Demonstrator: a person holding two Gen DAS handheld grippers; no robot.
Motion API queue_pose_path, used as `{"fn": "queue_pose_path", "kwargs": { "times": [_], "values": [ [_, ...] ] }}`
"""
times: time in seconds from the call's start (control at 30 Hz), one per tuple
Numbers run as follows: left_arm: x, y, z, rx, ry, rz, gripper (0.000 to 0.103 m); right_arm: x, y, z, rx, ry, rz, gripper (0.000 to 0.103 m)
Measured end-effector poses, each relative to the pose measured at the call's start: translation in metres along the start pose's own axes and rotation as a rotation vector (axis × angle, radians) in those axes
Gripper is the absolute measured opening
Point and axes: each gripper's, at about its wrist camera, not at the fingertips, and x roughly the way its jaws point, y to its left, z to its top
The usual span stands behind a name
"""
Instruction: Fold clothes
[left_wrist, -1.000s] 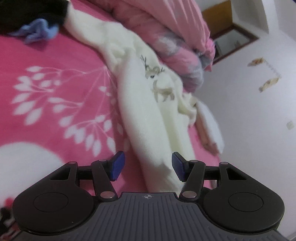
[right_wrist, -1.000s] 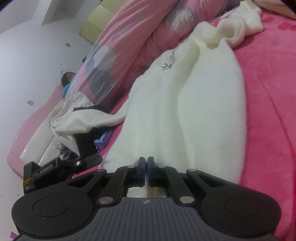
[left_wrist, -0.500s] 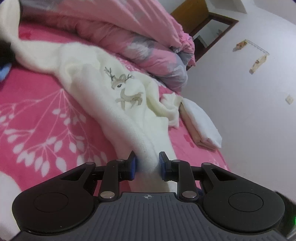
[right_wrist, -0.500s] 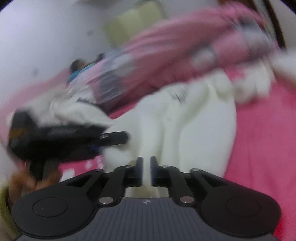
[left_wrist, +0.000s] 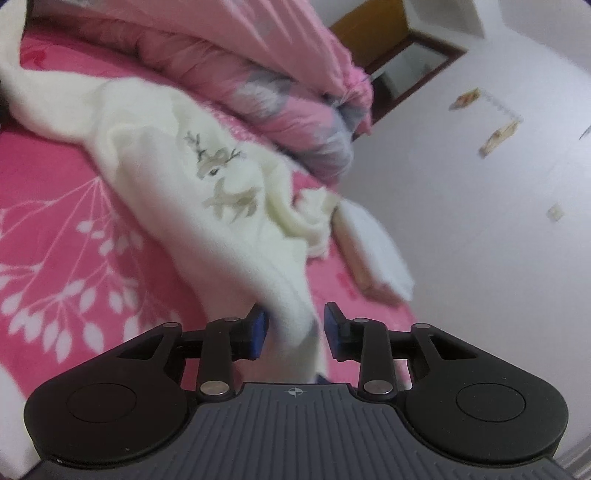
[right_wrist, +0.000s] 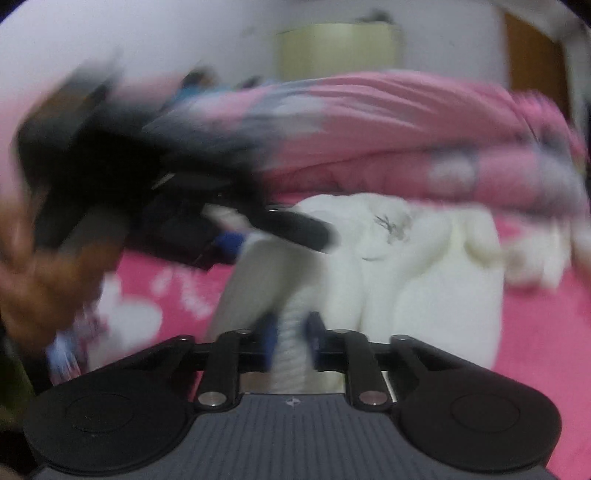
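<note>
Cream sweater (left_wrist: 173, 192) lay stretched across the pink bed (left_wrist: 66, 229), beside a rumpled pink quilt (left_wrist: 280, 85). Its only marking was a grey deer design (left_wrist: 225, 184); no writing could be read. Left claw (left_wrist: 293, 328) stood partly open around one end of the sweater without pinching it. Right claw (right_wrist: 290, 332) pinched the ribbed hem between narrowly parted fingers; that view was blurred.

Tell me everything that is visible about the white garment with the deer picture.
The white garment looks like soft fleece, cream-white, with a grey-brown deer print. It lies crumpled and stretched lengthwise on the pink blanket, beside the pink quilt. Its near end hangs between the left gripper fingers, which stand apart; a ribbed edge sits between the right gripper fingers.
</note>
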Motion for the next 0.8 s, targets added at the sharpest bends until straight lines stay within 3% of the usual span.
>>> {"fn": "queue_pose_path", "kwargs": {
  "times": [0.07, 0.17, 0.23, 0.33, 0.47, 0.8],
  "values": [
    [-0.005, 0.008, 0.001, -0.021, -0.037, -0.025, 0.033, -0.01, -0.04, 0.0, 0.228, -0.028, 0.033, 0.013],
    [0.001, 0.027, 0.006, -0.062, -0.044, 0.058, 0.034, -0.015, -0.099, -0.012, 0.551, -0.058, 0.093, 0.013],
    [0.01, 0.05, 0.011, -0.147, -0.038, 0.117, 0.034, -0.016, -0.125, -0.023, 0.712, -0.084, 0.14, 0.012],
    [0.025, 0.084, 0.019, -0.314, -0.033, 0.13, 0.034, -0.013, -0.148, -0.041, 0.881, -0.114, 0.201, 0.012],
    [0.044, 0.118, 0.026, -0.536, -0.036, 0.065, 0.034, -0.01, -0.163, -0.052, 0.961, -0.128, 0.238, 0.011],
    [0.066, 0.122, 0.027, -0.587, -0.17, 0.016, 0.035, -0.014, -0.178, -0.06, 1.004, -0.134, 0.236, 0.011]
  ]
}}
